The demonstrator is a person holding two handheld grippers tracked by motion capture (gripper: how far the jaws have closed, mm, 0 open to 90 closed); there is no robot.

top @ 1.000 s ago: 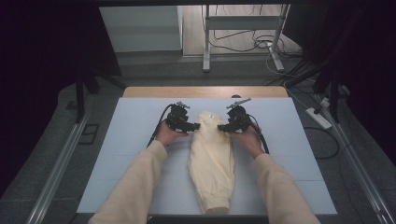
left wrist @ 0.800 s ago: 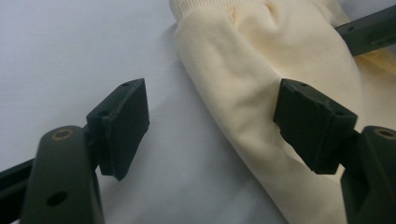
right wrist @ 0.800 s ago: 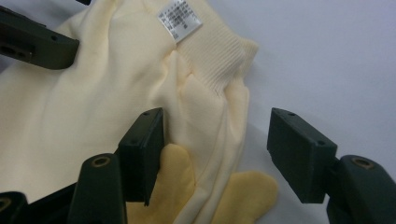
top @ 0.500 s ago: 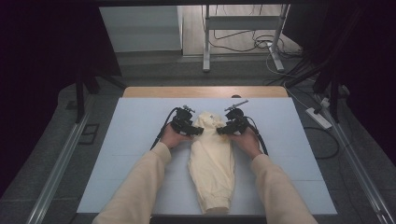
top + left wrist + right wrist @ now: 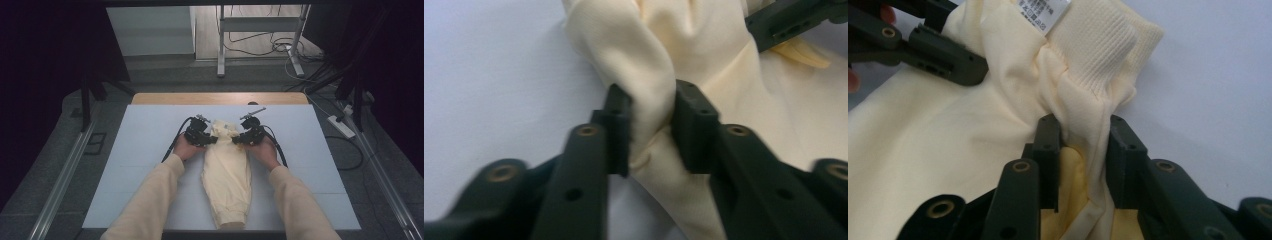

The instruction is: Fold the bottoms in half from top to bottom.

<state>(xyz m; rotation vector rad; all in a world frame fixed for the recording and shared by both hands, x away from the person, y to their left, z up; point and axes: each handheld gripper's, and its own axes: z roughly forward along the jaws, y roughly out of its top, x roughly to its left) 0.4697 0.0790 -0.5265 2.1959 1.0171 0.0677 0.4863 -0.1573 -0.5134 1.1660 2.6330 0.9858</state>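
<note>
One cream garment (image 5: 226, 175) lies mid-mat (image 5: 150, 150). My two grippers have just been closing: left gripper (image 5: 649, 127) clenches its fold at ten o'clock, right gripper (image 5: 1083, 145) its collar at two.

Pale yellow folded cotton garment (image 5: 227, 172) lies lengthwise at middle of my flat white table mat (image 5: 125, 170), ribbed collar end far from me. My left gripper (image 5: 212, 140) sits at garment's far left corner, my right gripper (image 5: 238, 140) at far right corner, fold of cloth between each pair of jaws. Bare wooden table edge (image 5: 220, 98) behind mat; white power strip (image 5: 341, 126) on floor at right.
</note>
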